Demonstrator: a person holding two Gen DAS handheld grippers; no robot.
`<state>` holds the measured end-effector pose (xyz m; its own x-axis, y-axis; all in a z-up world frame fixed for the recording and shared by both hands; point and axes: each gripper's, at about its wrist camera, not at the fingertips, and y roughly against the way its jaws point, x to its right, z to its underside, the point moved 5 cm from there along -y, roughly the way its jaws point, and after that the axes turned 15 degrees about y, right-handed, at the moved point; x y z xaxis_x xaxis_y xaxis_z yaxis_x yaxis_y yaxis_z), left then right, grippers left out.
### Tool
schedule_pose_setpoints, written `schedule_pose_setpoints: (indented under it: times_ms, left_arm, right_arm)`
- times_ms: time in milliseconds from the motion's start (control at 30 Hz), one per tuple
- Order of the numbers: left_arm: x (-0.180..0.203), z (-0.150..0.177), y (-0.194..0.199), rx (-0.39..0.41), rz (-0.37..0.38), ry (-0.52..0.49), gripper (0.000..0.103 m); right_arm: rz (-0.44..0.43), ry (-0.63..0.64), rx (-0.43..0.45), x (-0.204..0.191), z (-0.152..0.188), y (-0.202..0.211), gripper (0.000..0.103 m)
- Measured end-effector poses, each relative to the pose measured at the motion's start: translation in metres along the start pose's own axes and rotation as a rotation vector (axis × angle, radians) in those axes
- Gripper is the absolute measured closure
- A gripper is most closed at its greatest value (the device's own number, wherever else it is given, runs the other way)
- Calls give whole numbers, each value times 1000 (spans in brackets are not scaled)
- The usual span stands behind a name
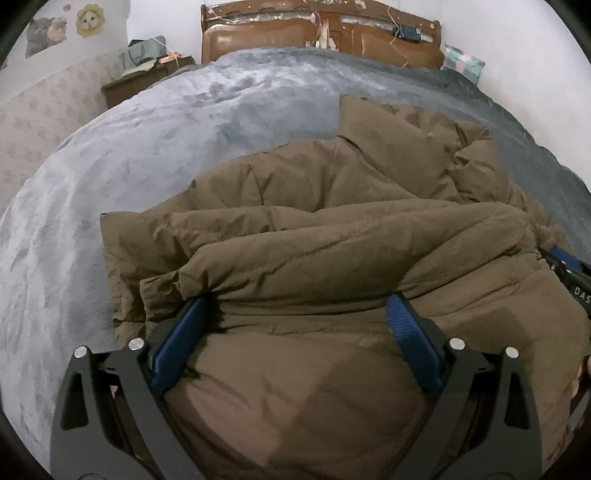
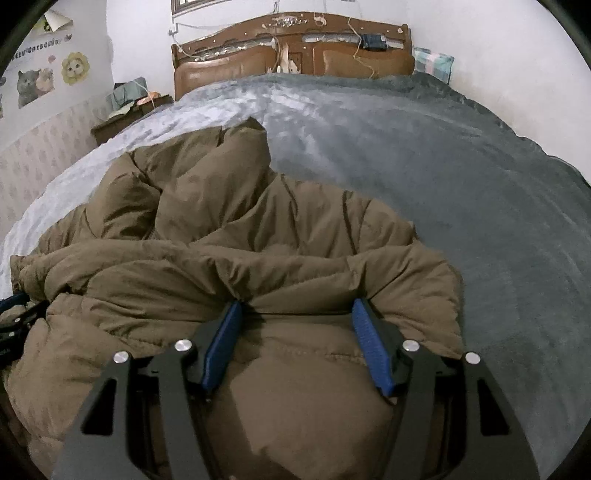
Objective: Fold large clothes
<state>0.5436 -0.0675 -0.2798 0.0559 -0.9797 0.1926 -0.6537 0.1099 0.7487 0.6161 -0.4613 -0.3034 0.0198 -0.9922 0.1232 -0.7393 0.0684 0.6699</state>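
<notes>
Here the brown padded coat (image 1: 332,221) lies crumpled on the grey bedspread (image 1: 129,155), at the end of the bed far from the wooden headboard (image 1: 321,33). Its thick near edge bulges up between the fingers of both tools.

The left gripper (image 1: 297,306) stands wide, with a fat roll of the coat filling the space between its blue pads (image 1: 410,339). The fabric folds over both fingertips and lies against the pads — whether they squeeze it or merely flank it, I cannot tell.

The right gripper (image 2: 295,310) is set somewhat narrower, at the coat's corner on the side of the open bedspread. Coat padding swells between its blue pads (image 2: 369,343) too, touching both, and a puffed fold drapes just past the tips toward the headboard. Again the pictures do not settle whether it is clamped.

From the left wrist view, part of the other tool shows at the coat's far edge — blue and black, mostly cut off.
</notes>
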Motion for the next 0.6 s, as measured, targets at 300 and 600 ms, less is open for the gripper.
schedule_pose_setpoints:
  times_ms: [300, 600]
  left_arm:
    - [11, -7, 24, 29, -31, -22, 6]
    - [51, 0, 92, 144, 29, -72, 3]
  right_arm:
    - [93, 61, 71, -9, -11, 33, 17]
    - [46, 216, 79, -56, -13, 80, 5]
